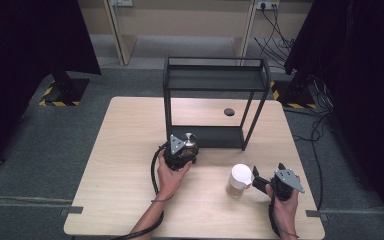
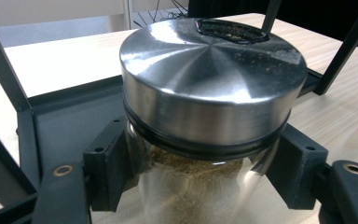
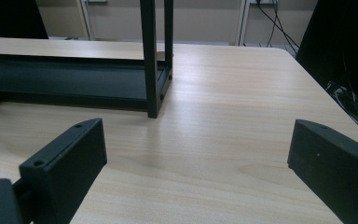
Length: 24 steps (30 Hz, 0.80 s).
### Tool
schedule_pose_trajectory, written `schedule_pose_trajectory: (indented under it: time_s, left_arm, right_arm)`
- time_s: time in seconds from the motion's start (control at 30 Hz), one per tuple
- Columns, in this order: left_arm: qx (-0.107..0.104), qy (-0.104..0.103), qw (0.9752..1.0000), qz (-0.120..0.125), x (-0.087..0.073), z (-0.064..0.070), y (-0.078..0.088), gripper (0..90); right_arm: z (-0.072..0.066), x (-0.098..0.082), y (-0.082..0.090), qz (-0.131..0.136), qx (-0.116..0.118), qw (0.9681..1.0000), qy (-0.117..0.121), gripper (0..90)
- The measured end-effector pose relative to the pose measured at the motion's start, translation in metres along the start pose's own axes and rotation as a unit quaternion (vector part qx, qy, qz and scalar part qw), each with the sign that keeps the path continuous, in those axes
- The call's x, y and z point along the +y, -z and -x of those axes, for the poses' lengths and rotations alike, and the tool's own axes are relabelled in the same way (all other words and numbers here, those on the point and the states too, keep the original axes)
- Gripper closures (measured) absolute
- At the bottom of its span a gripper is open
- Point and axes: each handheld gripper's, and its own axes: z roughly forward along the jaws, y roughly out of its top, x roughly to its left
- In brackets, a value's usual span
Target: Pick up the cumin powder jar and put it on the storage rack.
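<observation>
A glass jar [image 2: 209, 84] with a brushed steel lid holds brownish powder. My left gripper [image 2: 205, 172] is shut on its glass body just below the lid, one pad [image 2: 107, 168] on each side. In the high view that jar [image 1: 190, 138] and the left gripper [image 1: 182, 150] sit just in front of the black rack's lower left corner. My right gripper [image 1: 256, 180] is open near the table's front right, its tips close beside a second jar with a white lid [image 1: 240, 177]. In the right gripper view the right gripper [image 3: 196, 163] has only bare table between its jaws.
The black two-shelf metal rack [image 1: 215, 77] stands at the middle back of the wooden table [image 1: 130, 150], its lower shelf [image 3: 74, 79] and upper shelf bare. A dark round hole [image 1: 229, 111] lies in the tabletop behind it. Cables trail on the floor at right.
</observation>
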Motion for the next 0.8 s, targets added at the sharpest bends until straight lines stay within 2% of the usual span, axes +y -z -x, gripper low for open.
schedule_pose_trajectory:
  time_s: [0.2, 0.37, 0.43, 0.5, 0.53, 0.63, 0.8]
  left_arm:
    - [0.006, -0.006, 1.0, -0.004, 0.001, 0.003, 0.006, 30.2]
    - [0.0, -0.013, 0.9998, 0.015, 0.002, 0.006, 0.019, 30.2]
    - [-0.003, -0.017, 0.9993, 0.033, 0.005, 0.009, 0.029, 30.3]
    - [-0.003, -0.02, 0.9991, 0.037, 0.006, 0.01, 0.033, 30.3]
    - [-0.005, -0.026, 0.9986, 0.047, 0.009, 0.012, 0.039, 30.2]
    - [-0.001, -0.037, 0.998, 0.052, 0.014, 0.015, 0.045, 30.3]
    - [0.002, -0.039, 0.9976, 0.058, 0.017, 0.016, 0.051, 30.3]
  right_arm:
    - [0.0, 0.0, 0.0, 0.0, 0.0, 1.0, 0.0, 4.6]
    - [0.0, 0.0, 0.0, -0.001, 0.0, 1.0, 0.0, 4.6]
    - [0.0, 0.0, 0.0, 0.0, -0.001, 1.0, 0.0, 4.6]
    - [0.0, 0.0, 0.0, 0.0, -0.001, 1.0, 0.0, 4.6]
    - [-0.001, 0.0, 0.0, -0.001, -0.001, 1.0, 0.002, 4.6]
    - [-0.001, 0.0, 0.0, 0.0, -0.002, 1.0, 0.002, 4.6]
    - [-0.001, 0.0, 0.0, -0.001, -0.002, 1.0, 0.003, 4.6]
